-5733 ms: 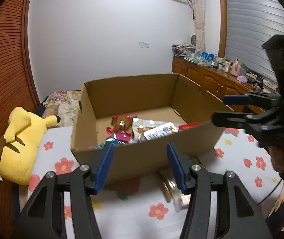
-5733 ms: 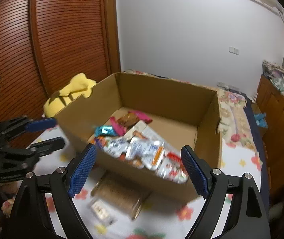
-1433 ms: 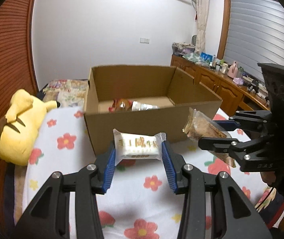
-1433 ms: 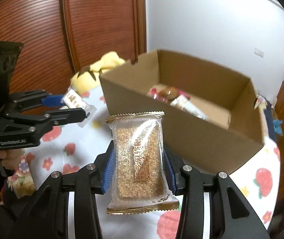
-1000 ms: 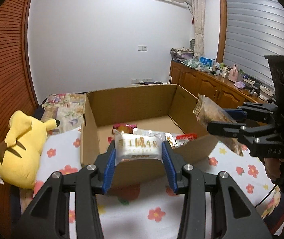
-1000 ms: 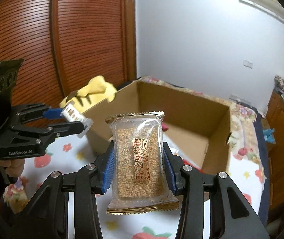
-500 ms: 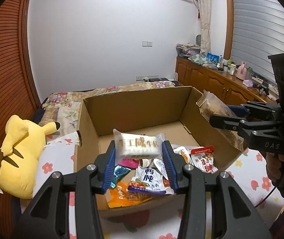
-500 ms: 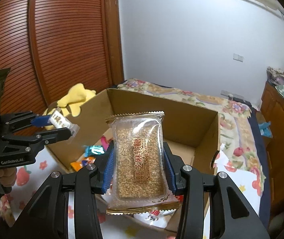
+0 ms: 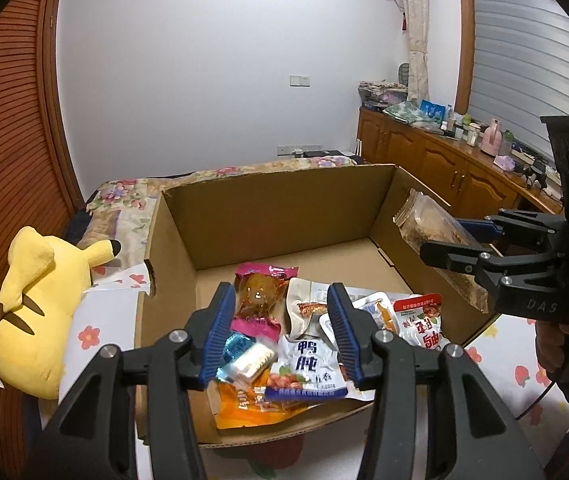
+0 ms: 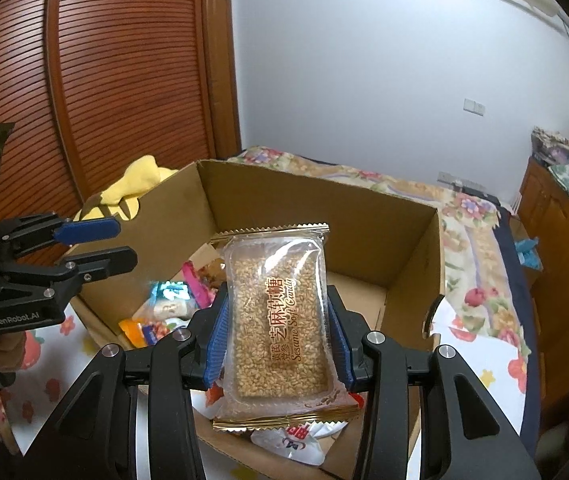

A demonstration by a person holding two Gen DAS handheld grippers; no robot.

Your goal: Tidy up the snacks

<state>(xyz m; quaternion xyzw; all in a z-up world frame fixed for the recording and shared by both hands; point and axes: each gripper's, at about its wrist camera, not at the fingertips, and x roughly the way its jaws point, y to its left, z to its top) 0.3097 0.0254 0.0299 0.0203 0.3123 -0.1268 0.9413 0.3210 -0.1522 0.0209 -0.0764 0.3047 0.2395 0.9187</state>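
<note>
While the right gripper clamps a clear-wrapped sesame candy bar with gold crimped edges between its blue pads, that bar stands upright above the near edge of the open brown cardboard box, over the snacks inside; in the left wrist view the same bar hangs at the box's right wall. Over the box's near left corner, the left gripper has its jaws parted with nothing between them, and a small white-wrapped candy lies tilted on the pile just below, beside a blue foil packet. Around these, inside the box, lie a pink-edged pouch with a brown snack, a white and blue pouch with dark Chinese lettering, an orange packet and a red and white sachet. Left of the box a yellow plush toy rests on the flower-printed bedsheet
</note>
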